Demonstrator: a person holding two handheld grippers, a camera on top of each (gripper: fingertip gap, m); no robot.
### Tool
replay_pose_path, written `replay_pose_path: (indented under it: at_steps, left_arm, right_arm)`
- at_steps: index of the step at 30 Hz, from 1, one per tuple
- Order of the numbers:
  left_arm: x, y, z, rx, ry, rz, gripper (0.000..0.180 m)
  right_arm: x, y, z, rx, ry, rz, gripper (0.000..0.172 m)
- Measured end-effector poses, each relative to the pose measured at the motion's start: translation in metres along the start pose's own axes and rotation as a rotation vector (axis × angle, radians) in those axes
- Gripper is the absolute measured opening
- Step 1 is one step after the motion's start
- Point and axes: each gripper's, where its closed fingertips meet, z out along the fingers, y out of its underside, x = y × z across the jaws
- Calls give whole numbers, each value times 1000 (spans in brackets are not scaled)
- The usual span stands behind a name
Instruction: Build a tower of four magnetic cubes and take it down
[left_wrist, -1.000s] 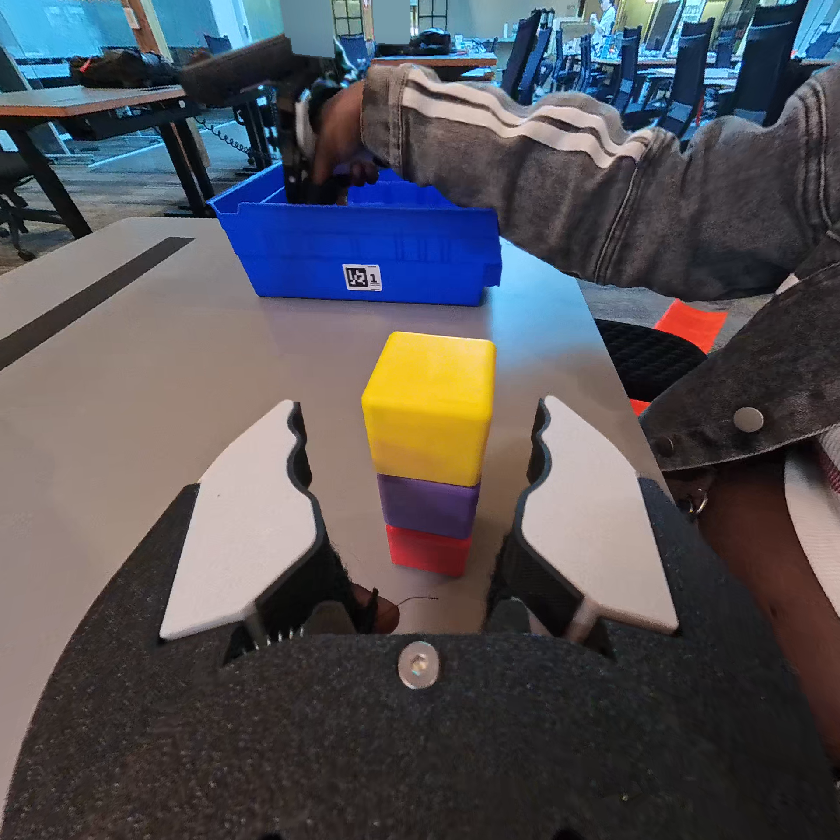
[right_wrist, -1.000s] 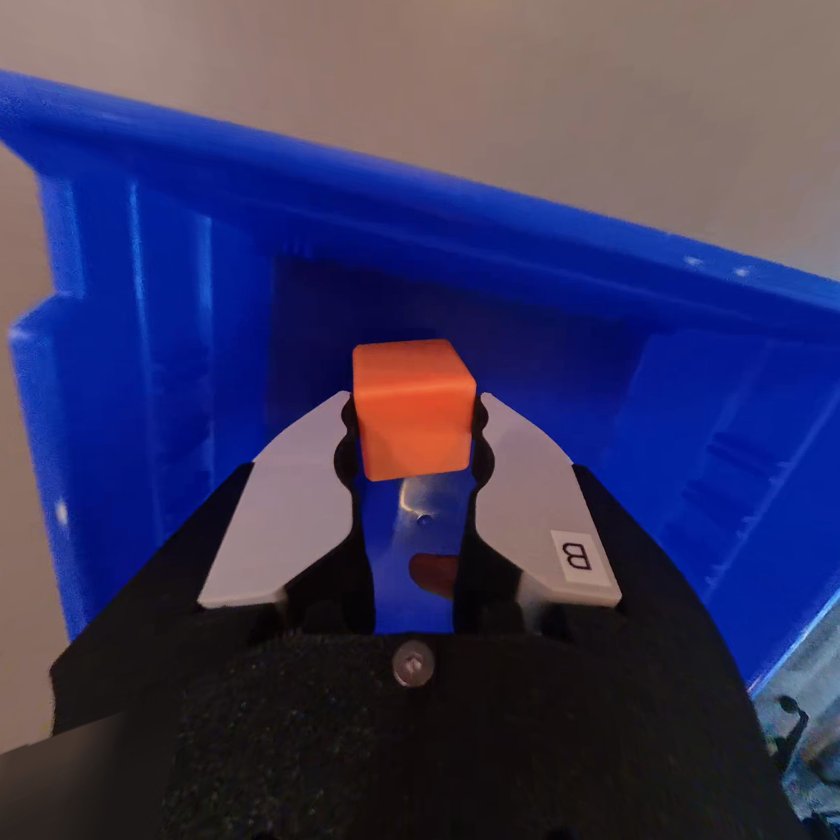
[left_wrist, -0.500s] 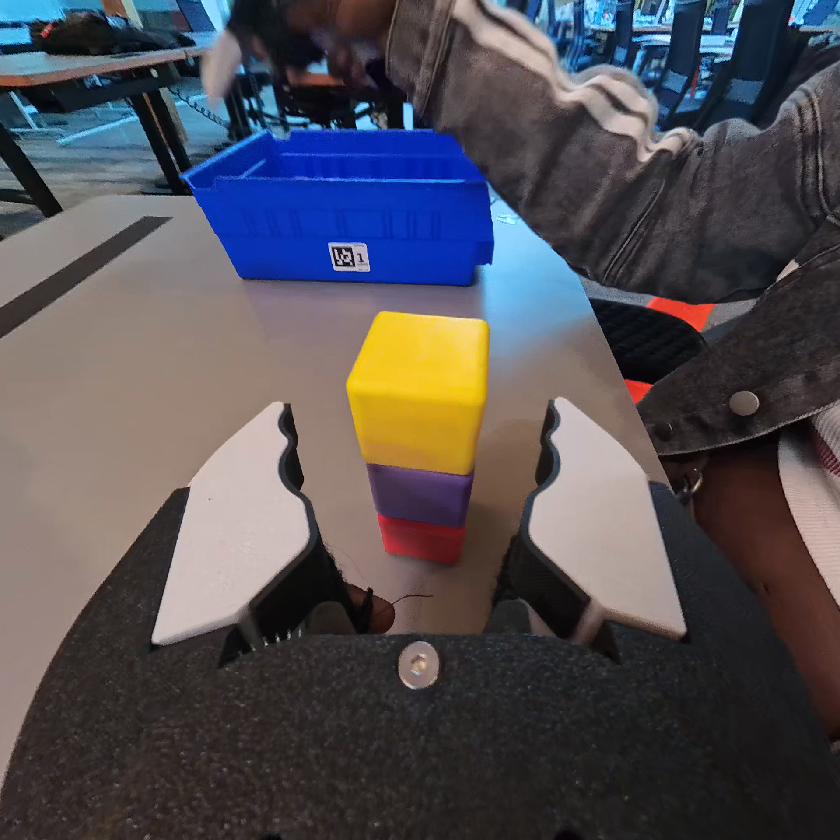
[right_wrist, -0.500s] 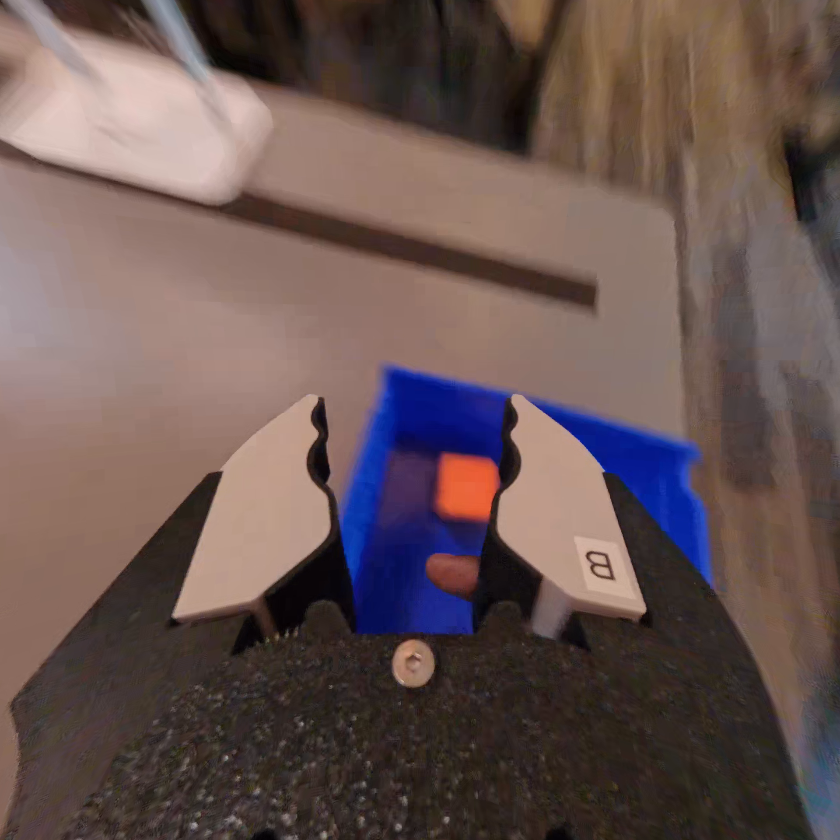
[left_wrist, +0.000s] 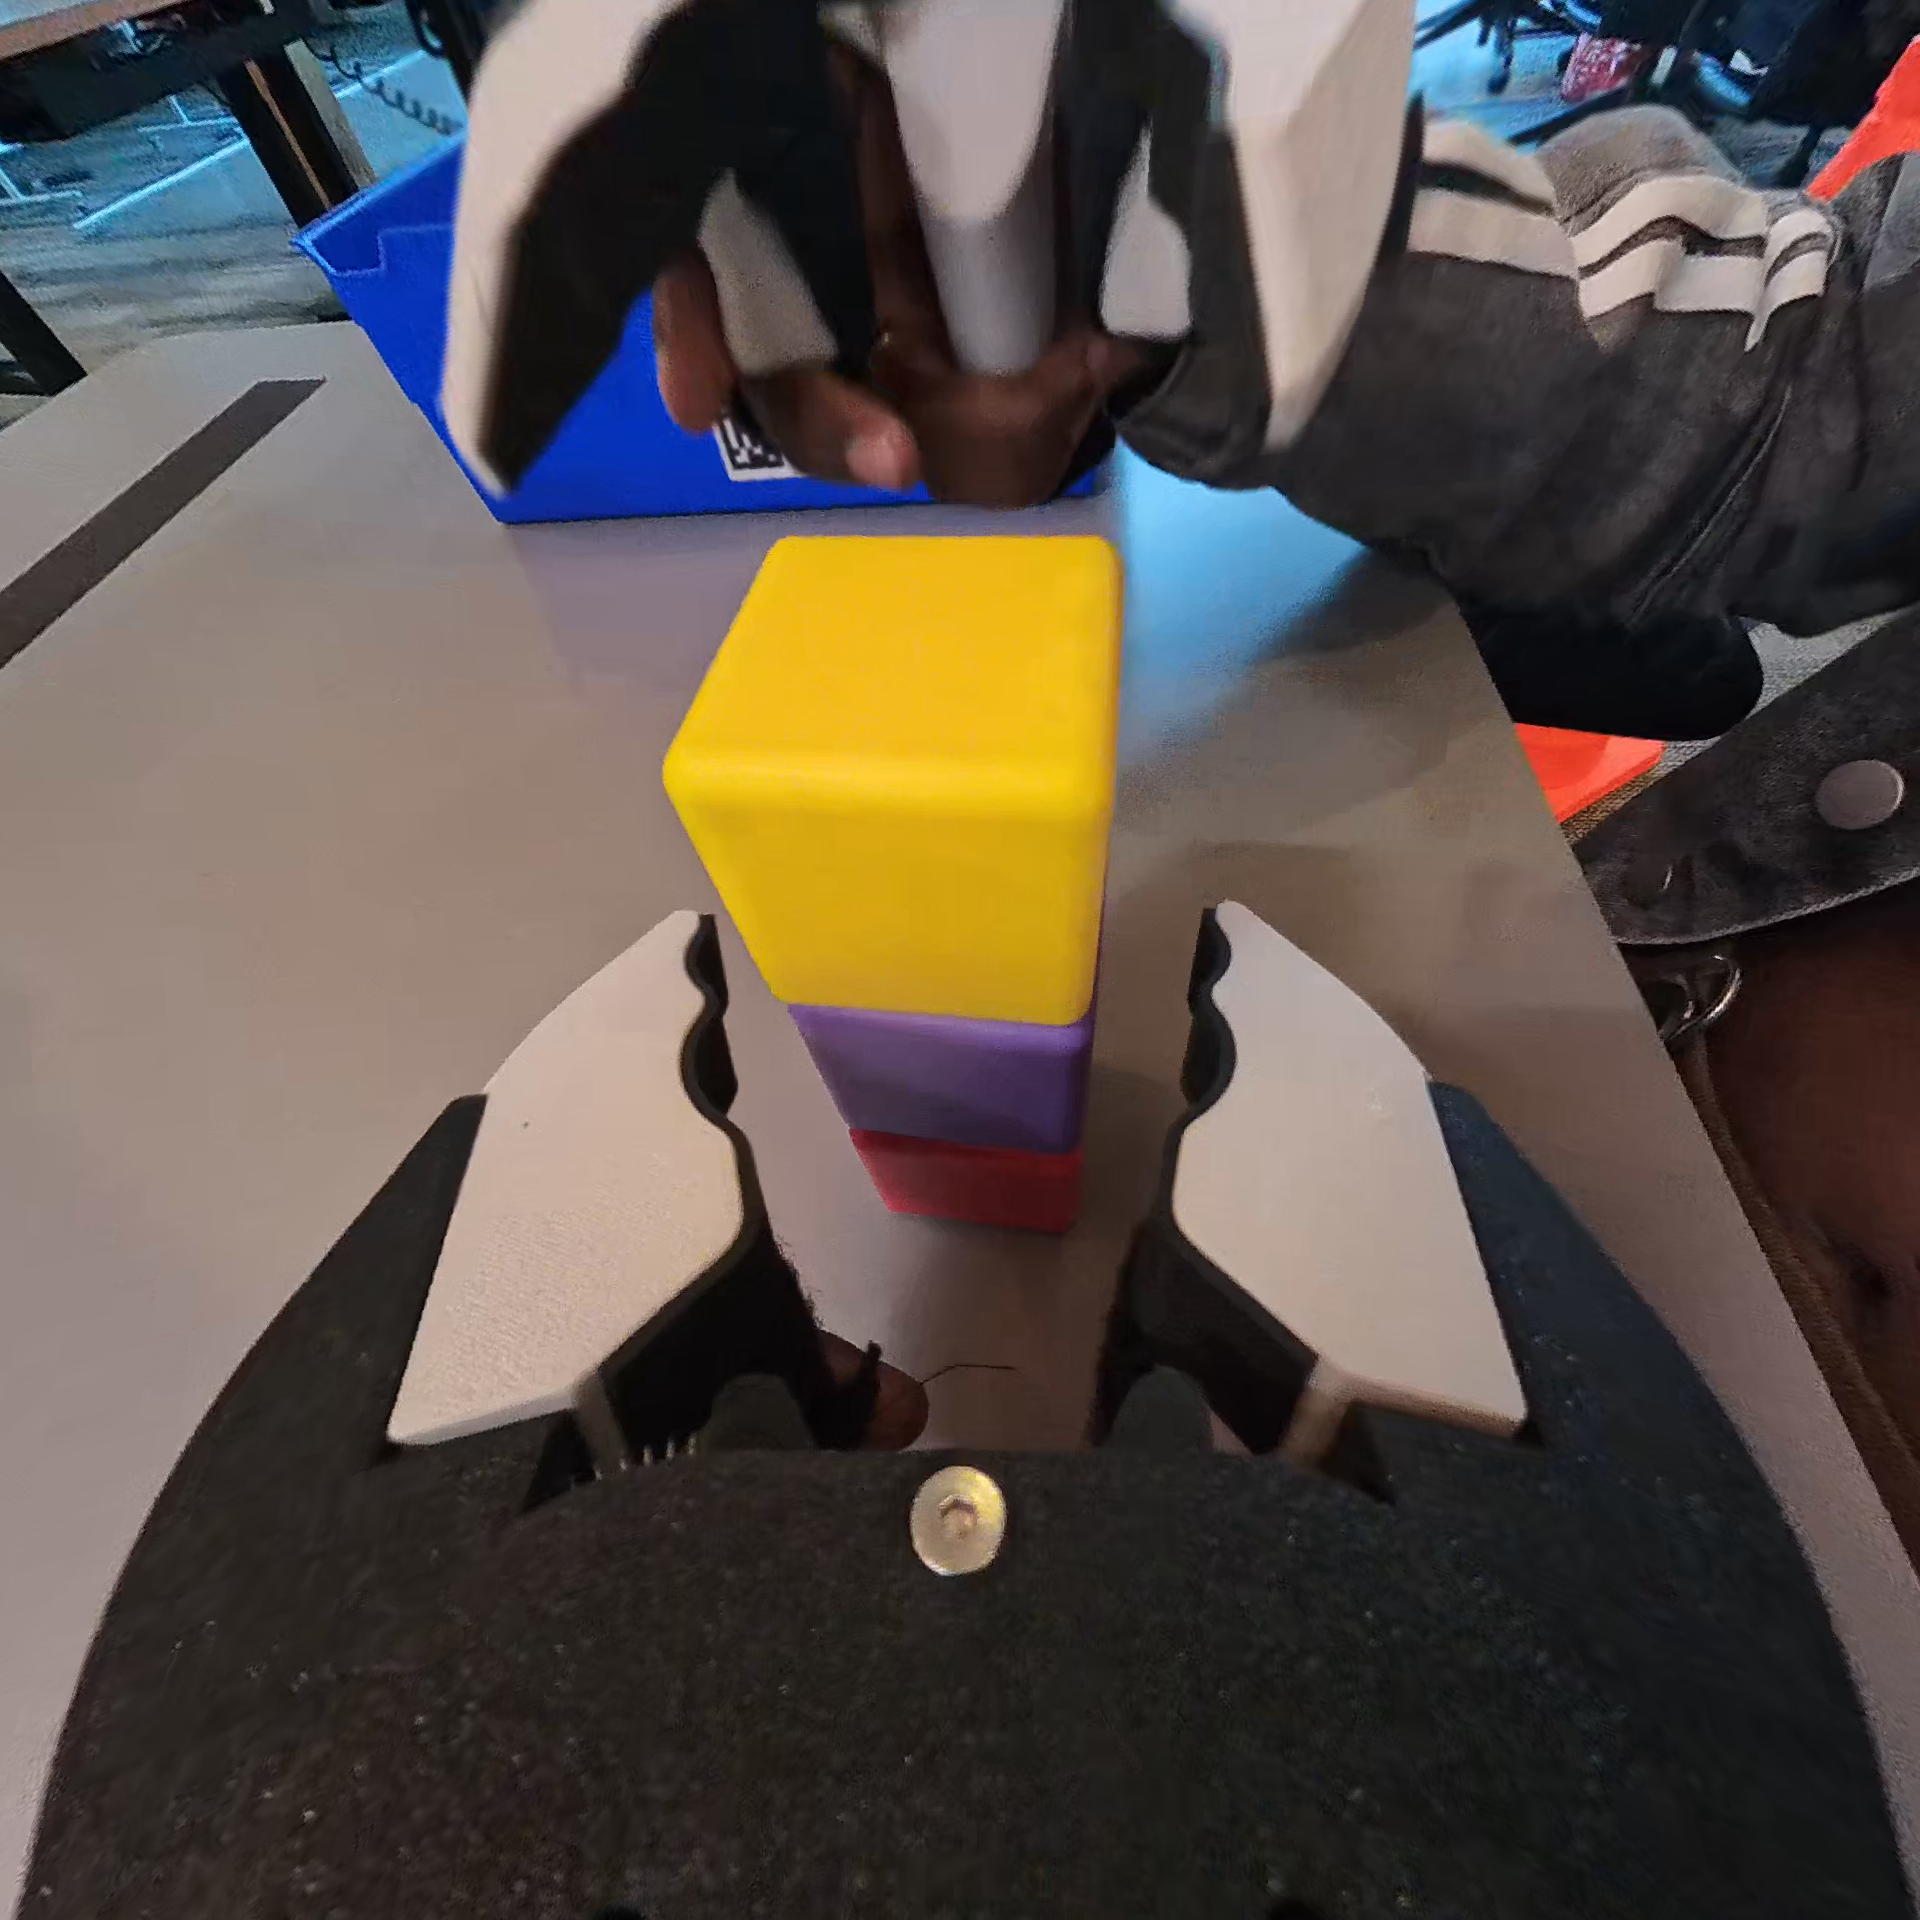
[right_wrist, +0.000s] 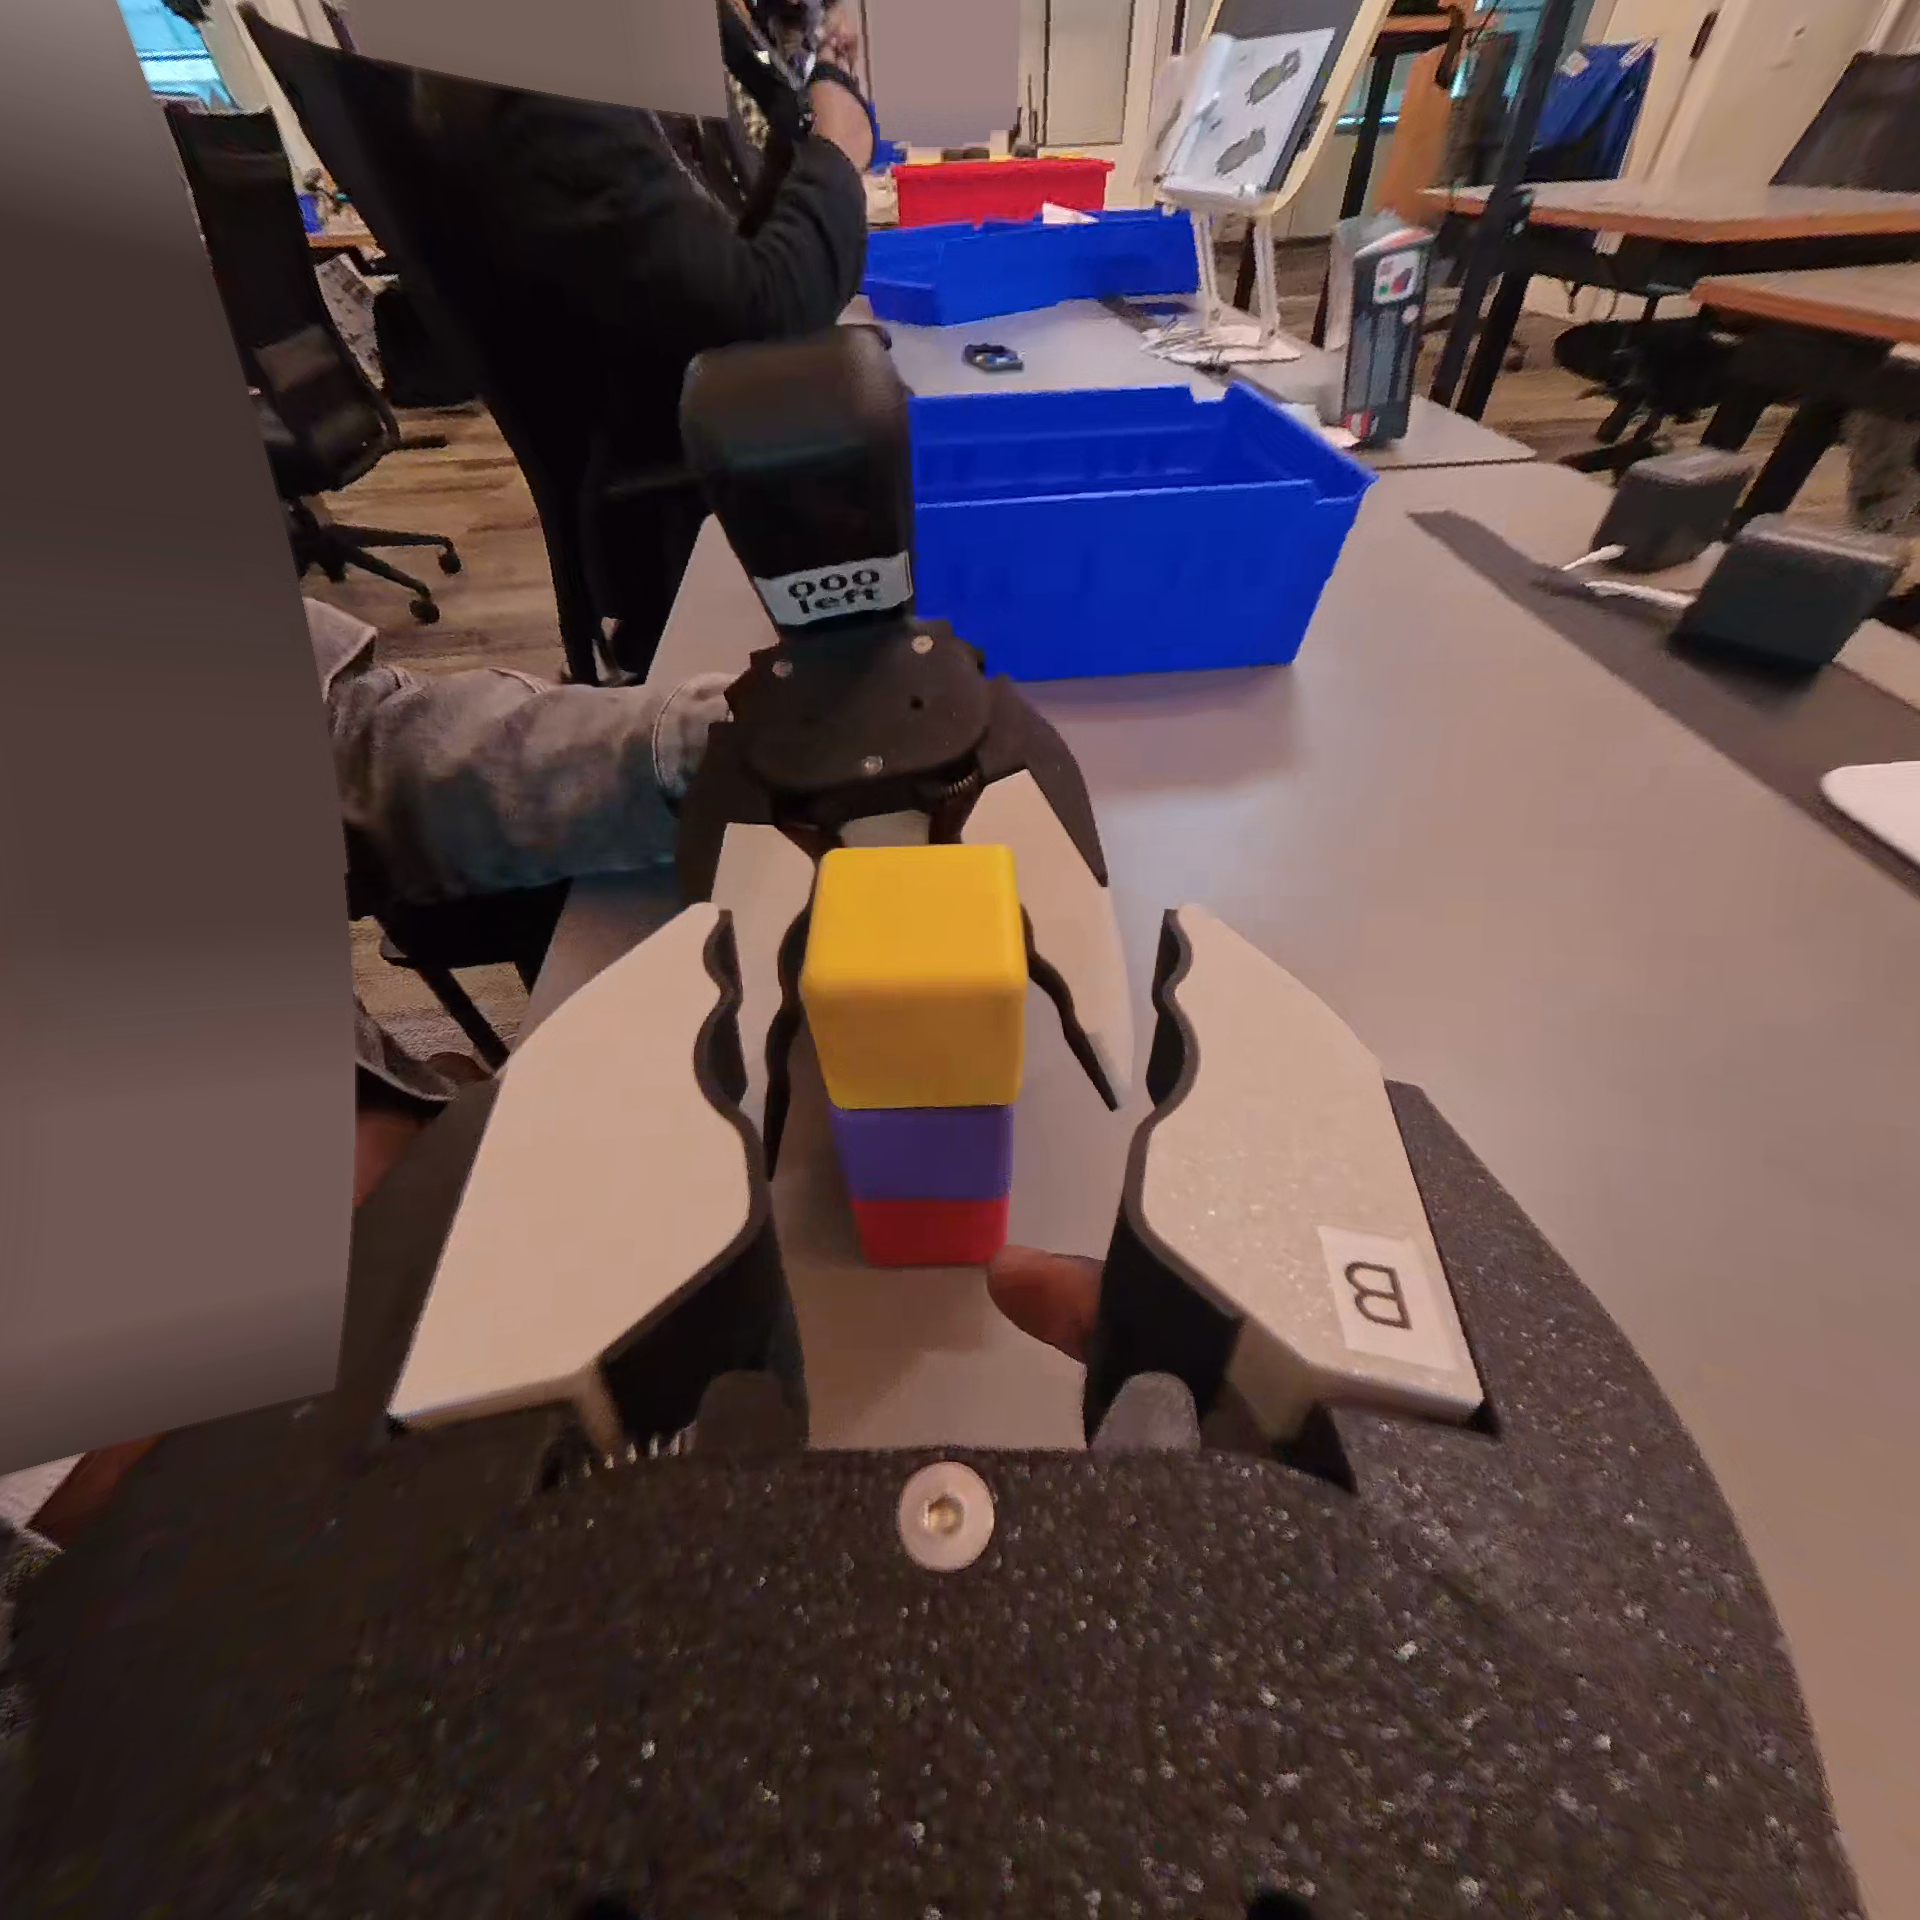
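Note:
A tower of three cubes stands on the grey table (left_wrist: 312, 831): a yellow cube (left_wrist: 904, 769) on top, a purple cube (left_wrist: 945, 1081) under it and a red cube (left_wrist: 977, 1184) at the bottom. My left gripper (left_wrist: 956, 920) is open, with its pads on either side of the tower and a gap on both sides. The right wrist view shows the same tower (right_wrist: 914, 987), and the left gripper's fingers (right_wrist: 1091, 987) flank it without touching. My right gripper (right_wrist: 945, 925) is open and empty and faces the tower from the opposite side. It is blurred in the left wrist view (left_wrist: 966, 208).
A blue bin (right_wrist: 1122, 561) stands on the table behind the tower; its inside is hidden. A grey sleeve (left_wrist: 1558, 416) reaches in from the right. Two black boxes (right_wrist: 1787, 603) sit on a dark strip at the right. Farther off are more bins (right_wrist: 1029, 265) and a person (right_wrist: 623, 260). The gap from one gripper's tips to the other's is roughly 7 cm.
My right gripper opened and left the orange cube in the blue bin, then lifted out and swung over to face the tower. My left gripper moved closer around the tower and stayed open.

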Motion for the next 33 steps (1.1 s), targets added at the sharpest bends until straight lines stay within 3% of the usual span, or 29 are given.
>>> replay_pose_path:
  at_steps: [8,12,14,23,26,28,33]
  left_arm:
    - [0,-2,-3,40,1,9,60]
    - [0,2,-1,23,7,11,57]
    - [1,1,-1,29,11,17,54]
    - [3,2,-1,13,25,-31,52]
    - [3,2,-2,7,24,-16,52]
    - [3,2,-2,5,23,-16,52]
    - [3,2,-2,2,21,-15,52]
  right_arm:
    - [-11,19,19,-41,-45,-1,67]
    - [-13,24,22,-43,-48,-14,62]
    - [-11,23,23,-31,-35,-25,49]
    - [-8,15,15,2,-2,-44,49]
    - [-4,-28,-13,192,24,-17,49]
    - [6,-50,-39,227,115,-33,49]
    - [52,-69,-118,20,512,-20,49]
